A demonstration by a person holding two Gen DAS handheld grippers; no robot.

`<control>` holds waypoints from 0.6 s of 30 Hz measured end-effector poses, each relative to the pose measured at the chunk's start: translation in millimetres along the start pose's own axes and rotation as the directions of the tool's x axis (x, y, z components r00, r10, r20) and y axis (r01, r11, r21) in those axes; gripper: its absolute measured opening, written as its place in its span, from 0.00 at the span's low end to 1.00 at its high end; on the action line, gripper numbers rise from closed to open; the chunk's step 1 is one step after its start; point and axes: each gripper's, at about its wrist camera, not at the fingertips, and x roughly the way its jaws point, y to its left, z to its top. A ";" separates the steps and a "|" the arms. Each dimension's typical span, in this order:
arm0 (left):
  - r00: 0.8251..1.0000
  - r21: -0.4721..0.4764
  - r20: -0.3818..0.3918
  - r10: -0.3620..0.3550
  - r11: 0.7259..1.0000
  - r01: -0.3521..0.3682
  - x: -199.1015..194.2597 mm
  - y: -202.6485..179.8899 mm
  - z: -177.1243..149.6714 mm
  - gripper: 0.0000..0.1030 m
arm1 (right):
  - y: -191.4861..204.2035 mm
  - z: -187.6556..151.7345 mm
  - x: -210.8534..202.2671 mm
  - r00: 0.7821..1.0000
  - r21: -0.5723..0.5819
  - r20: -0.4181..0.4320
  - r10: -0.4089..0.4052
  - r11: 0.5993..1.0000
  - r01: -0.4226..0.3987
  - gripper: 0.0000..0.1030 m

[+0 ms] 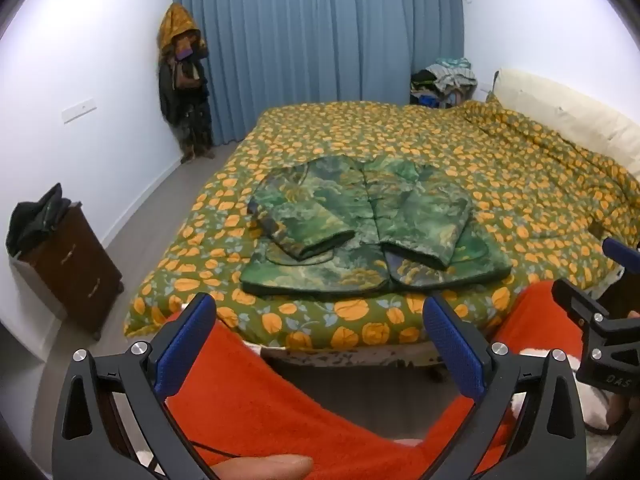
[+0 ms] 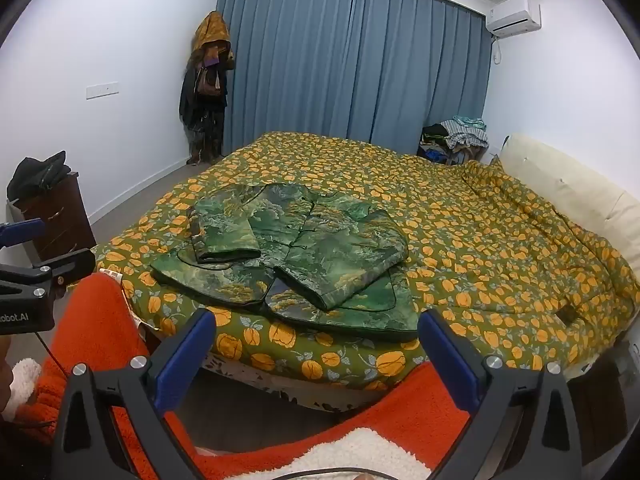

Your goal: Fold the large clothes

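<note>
A green patterned padded jacket lies flat on the bed near its foot edge, front up, both sleeves folded in over the chest. It also shows in the right wrist view. My left gripper is open and empty, held back from the bed edge, short of the jacket's hem. My right gripper is open and empty too, also off the bed, just before the hem. The right gripper's body shows at the right of the left wrist view, and the left gripper's body at the left of the right wrist view.
The bed has a green quilt with orange flowers and a cream headboard at the right. A dark wooden cabinet stands left of the bed. A coat rack stands by blue curtains. A clothes pile sits at the far corner. Orange fleece clothing is below the grippers.
</note>
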 end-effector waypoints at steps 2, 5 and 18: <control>1.000 0.002 0.002 -0.001 1.000 0.001 0.9 -0.1 0.4 1.00 | 0.4 -0.2 0.1 1.000 0.002 -0.001 0.003 1.000 -0.003 1.00; 1.000 0.000 0.012 0.001 1.000 -0.001 -0.5 0.0 -0.2 1.00 | 0.3 -0.3 0.3 1.000 0.004 -0.002 0.005 1.000 -0.005 1.00; 1.000 0.000 0.015 0.007 1.000 -0.007 -0.4 1.5 -3.1 1.00 | 1.6 -1.6 2.0 1.000 0.005 -0.007 0.003 1.000 -0.003 1.00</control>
